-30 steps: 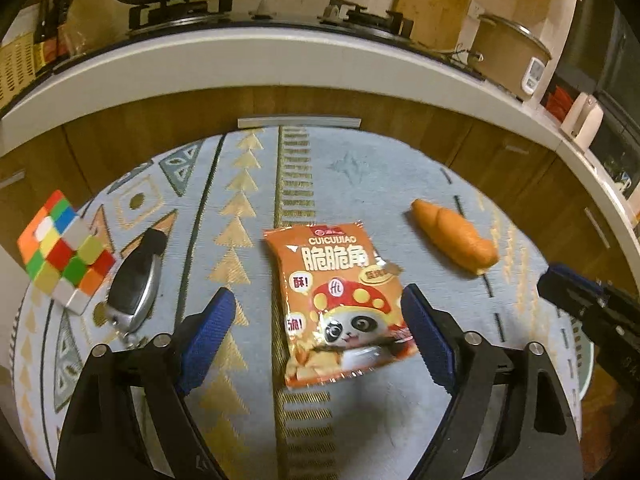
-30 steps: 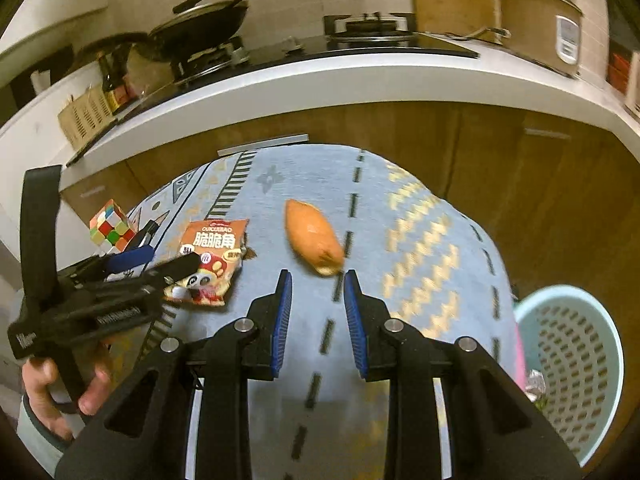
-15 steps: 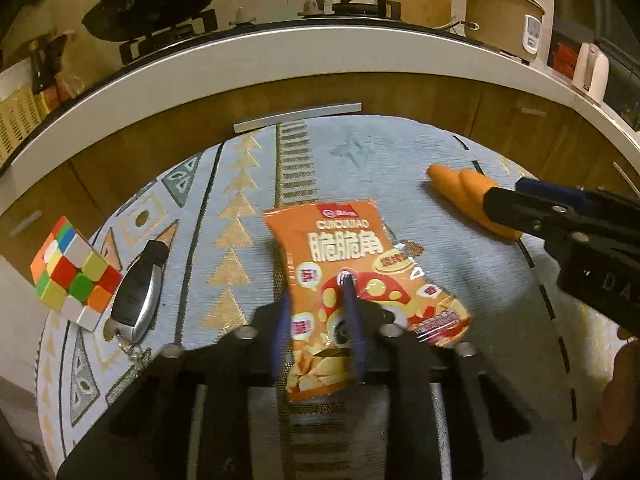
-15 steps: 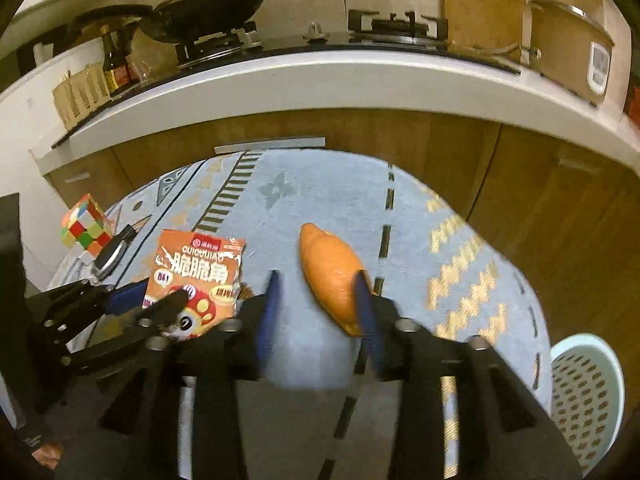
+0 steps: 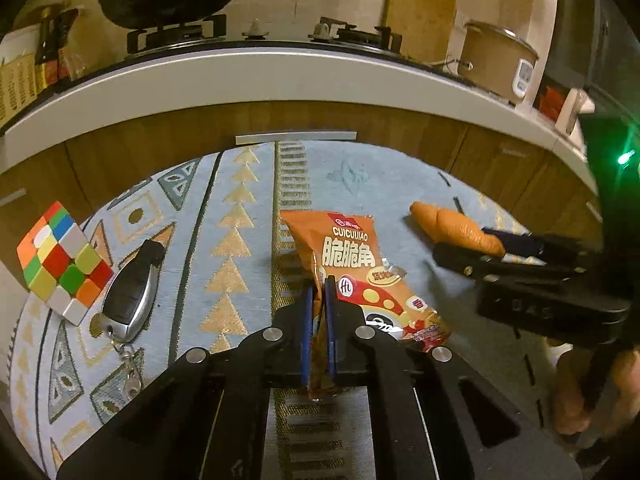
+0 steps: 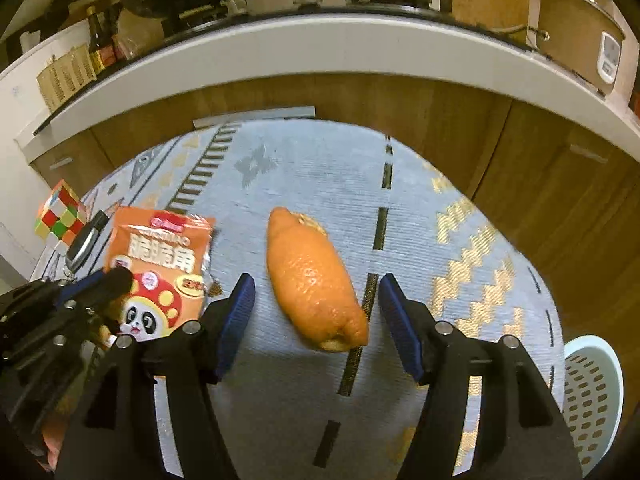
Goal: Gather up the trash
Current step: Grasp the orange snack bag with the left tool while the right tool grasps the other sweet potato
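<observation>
**Snack packet pinched on the left, orange peel framed on the right**

The left gripper point(image 5: 319, 292) is closed tight on the near edge of the orange snack packet point(image 5: 352, 256), the foil being creased and pinched between the blue pads point(image 5: 306, 320); the rest of the packet is spread on the patterned blue mat point(image 5: 240, 184), its far end toward the counter. The right gripper point(image 6: 316, 300) is seen with its jaws opening, about half apart; the orange peel point(image 6: 314, 276) is lying on the mat between the blue fingers point(image 6: 236, 312), and neither pad is pressed against it. In the left wrist view the peel is found just right of the packet, partly covered by the right gripper's tips. A colour cube point(image 5: 60, 256) and a car key point(image 5: 130, 292) are placed at the mat's left edge, side by side; a pale blue perforated basket point(image 6: 592, 400) is set beyond the mat's right edge, low in the right wrist view.
</observation>
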